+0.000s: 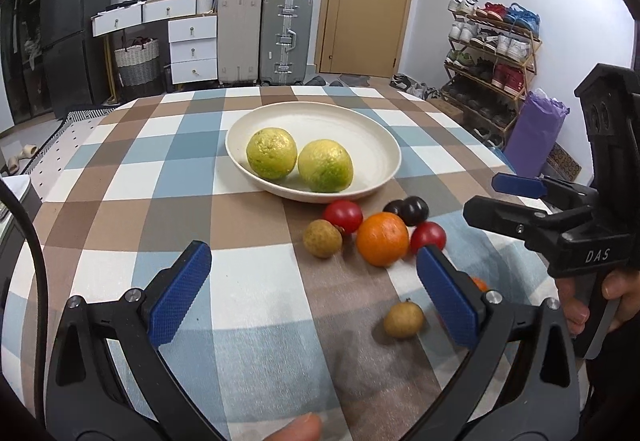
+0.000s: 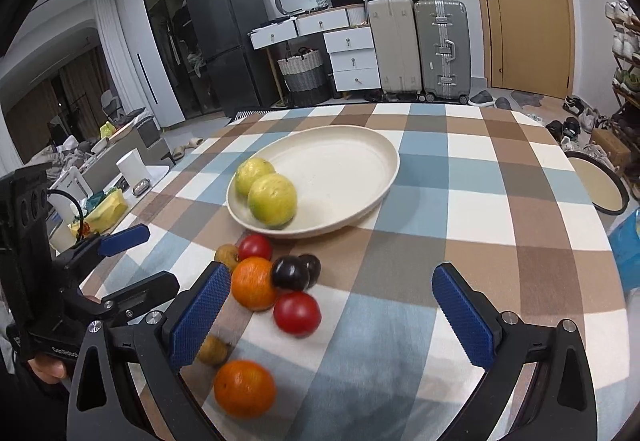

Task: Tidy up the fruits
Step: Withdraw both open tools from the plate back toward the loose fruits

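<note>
Sitting on the checked brown, blue and white tablecloth [image 2: 460, 177]: shallow cream oval plate [image 1: 360, 129] holding two round yellow-green citrus fruits with pitted skin [image 1: 272, 153], [image 1: 325, 166], touching each other at the plate's near-left side. Just in front of the plate, a loose cluster, left to right in the left wrist view: small tan-brown round longan [image 1: 322, 238], glossy red cherry tomato [image 1: 343, 216], bright orange mandarin [image 1: 382, 239], two dark purple plums [image 1: 415, 210] behind it, second red cherry tomato [image 1: 428, 237]. Nearer the camera, a second tan longan [image 1: 403, 320] lies apart. Second orange mandarin [image 2: 245, 388] shows closest in the right wrist view. Left gripper [image 1: 314, 293]: blue-padded jaws spread fully wide, nothing between them, above the cloth. Right gripper [image 2: 332, 317]: jaws also wide apart, gripping nothing, over the cluster's right edge.
</note>
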`<state>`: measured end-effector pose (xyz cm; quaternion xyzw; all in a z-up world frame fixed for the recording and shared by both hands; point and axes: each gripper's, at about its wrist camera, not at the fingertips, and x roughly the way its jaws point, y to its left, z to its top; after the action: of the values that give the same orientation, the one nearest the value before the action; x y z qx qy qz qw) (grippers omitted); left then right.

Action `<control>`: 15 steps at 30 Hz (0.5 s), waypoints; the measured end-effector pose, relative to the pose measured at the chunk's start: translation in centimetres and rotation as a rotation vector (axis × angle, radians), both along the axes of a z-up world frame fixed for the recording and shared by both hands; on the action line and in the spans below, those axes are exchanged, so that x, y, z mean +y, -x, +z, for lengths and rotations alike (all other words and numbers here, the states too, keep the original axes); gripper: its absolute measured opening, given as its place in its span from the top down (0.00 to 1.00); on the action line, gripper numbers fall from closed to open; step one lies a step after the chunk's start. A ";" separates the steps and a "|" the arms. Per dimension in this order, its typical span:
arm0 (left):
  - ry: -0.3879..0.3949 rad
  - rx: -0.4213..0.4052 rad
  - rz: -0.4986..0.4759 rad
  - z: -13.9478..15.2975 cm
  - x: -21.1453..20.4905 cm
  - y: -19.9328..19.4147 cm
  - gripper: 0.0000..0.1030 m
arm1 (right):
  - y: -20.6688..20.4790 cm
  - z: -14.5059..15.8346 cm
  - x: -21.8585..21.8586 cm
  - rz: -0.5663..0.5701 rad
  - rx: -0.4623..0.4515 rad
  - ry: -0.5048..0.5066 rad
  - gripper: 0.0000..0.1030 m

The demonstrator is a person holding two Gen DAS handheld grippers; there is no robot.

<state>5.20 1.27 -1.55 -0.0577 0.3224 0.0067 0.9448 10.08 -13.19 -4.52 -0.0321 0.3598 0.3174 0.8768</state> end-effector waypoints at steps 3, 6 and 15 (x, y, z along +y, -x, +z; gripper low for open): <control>-0.010 0.002 -0.007 0.1 -0.2 0.6 0.01 | 1.1 -0.2 -0.5 -0.007 0.020 0.002 0.00; 0.000 -0.009 -0.004 0.3 -0.3 1.4 0.01 | 2.4 -0.1 -0.7 -0.002 0.024 0.010 0.00; -0.001 -0.037 0.021 0.4 -0.4 2.5 0.01 | 4.0 -0.5 -1.4 -0.002 0.029 -0.002 0.00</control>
<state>2.71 0.84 -1.18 -0.0605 0.3042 0.0156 0.9505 6.07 -14.57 -4.98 -0.0263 0.3721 0.3173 0.8719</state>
